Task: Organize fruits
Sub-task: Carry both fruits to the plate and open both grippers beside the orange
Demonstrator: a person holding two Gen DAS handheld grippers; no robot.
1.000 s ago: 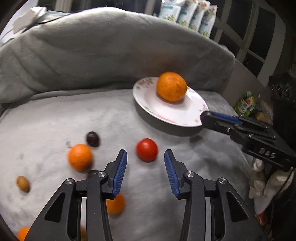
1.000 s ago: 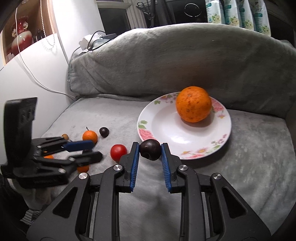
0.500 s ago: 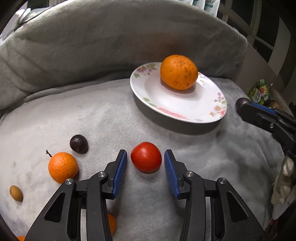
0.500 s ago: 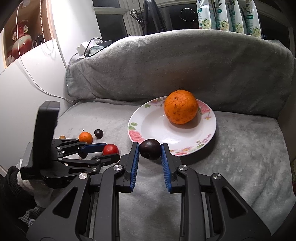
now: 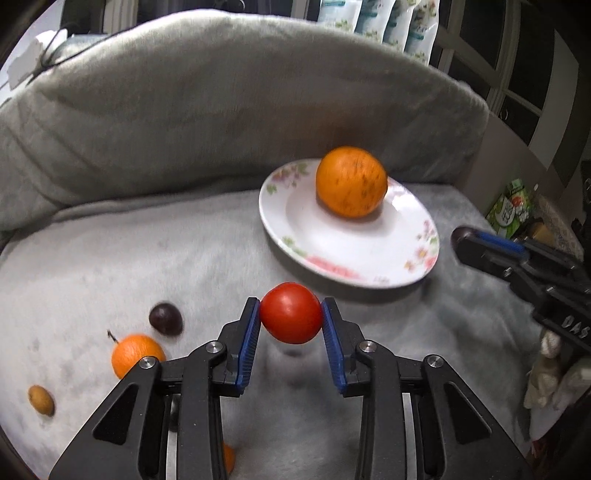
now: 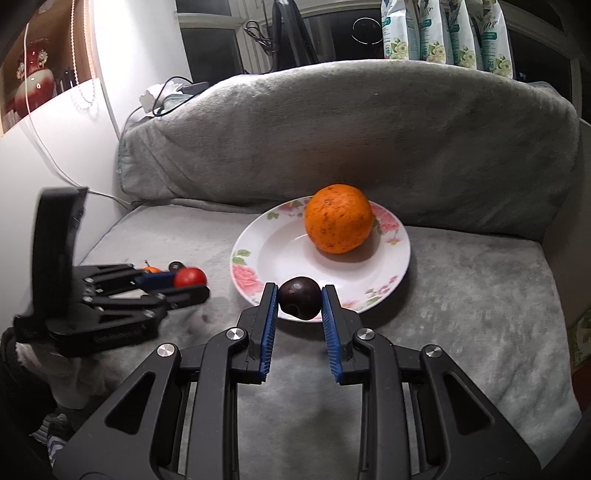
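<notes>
Left hand-held gripper [image 5: 291, 318]: its two blue pads press on both sides of the red tomato [image 5: 290, 313]. The tomato is lifted a little above the grey blanket [image 5: 147, 251].
Right hand-held gripper [image 6: 299, 300]: its blue pads squeeze a dark plum [image 6: 299, 297]. The plum hangs over the near rim of the plate [image 6: 258, 280].
Plate: white with pink flowers, sitting on the blanket close to the big grey cushion [image 6: 369, 140] at the back.
Big orange [image 6: 338, 224]: it sits in the plate, on the far side.
Other fruit on the blanket: a second dark plum [image 5: 165, 319] lies left of the tomato. A small orange [image 5: 136, 353] with a stem lies just beside that plum. A little brown fruit [image 5: 41, 400] lies near the left edge of the blanket. One more bit of orange fruit [image 5: 228, 458] peeks out under the left hand-held gripper.
Behind the cushion: a row of flowery bags [image 6: 443, 33].
</notes>
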